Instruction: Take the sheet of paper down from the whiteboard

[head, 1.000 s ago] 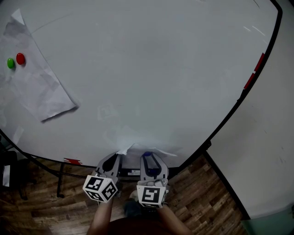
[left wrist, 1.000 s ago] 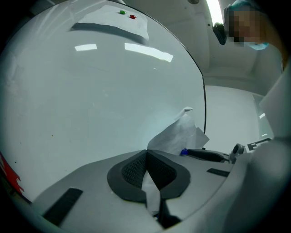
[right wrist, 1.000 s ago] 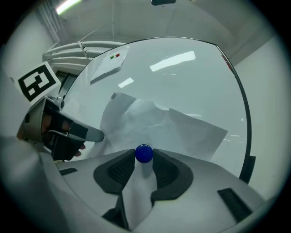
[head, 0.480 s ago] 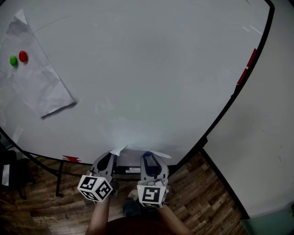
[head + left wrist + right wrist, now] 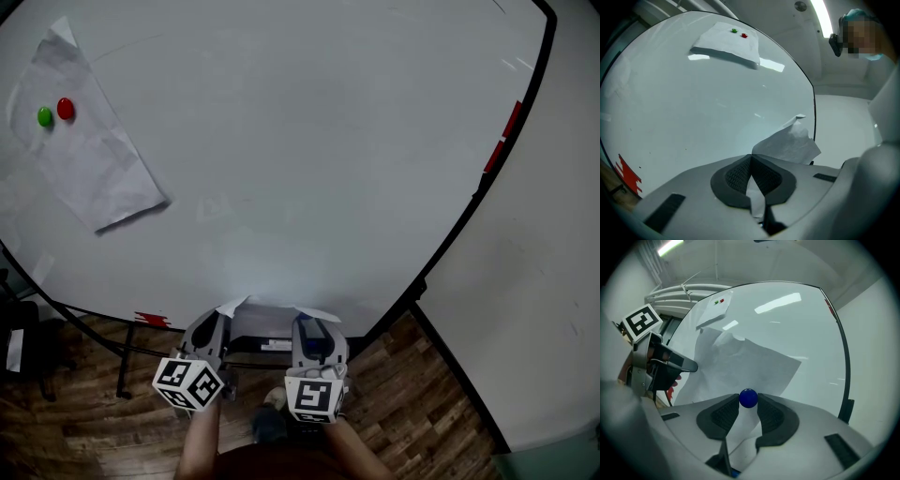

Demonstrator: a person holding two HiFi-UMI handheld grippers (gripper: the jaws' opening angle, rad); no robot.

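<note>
White paper sheet (image 5: 750, 362) sits at the bottom edge of the whiteboard (image 5: 328, 141). My left tool (image 5: 751, 159) pinches its corner. My right tool (image 5: 314, 330) squeezes a blue magnet (image 5: 748, 398) in front of it.

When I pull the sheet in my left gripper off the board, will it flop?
Likely floppy: the sheet curls and creases beyond the left gripper clamping its edge. Probably light, apt to flutter. It may tear if the blue magnet in the right gripper pins it.

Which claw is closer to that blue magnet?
Right. The right claw grips the blue magnet; the left claw is off to its side, pinching the paper.
</note>
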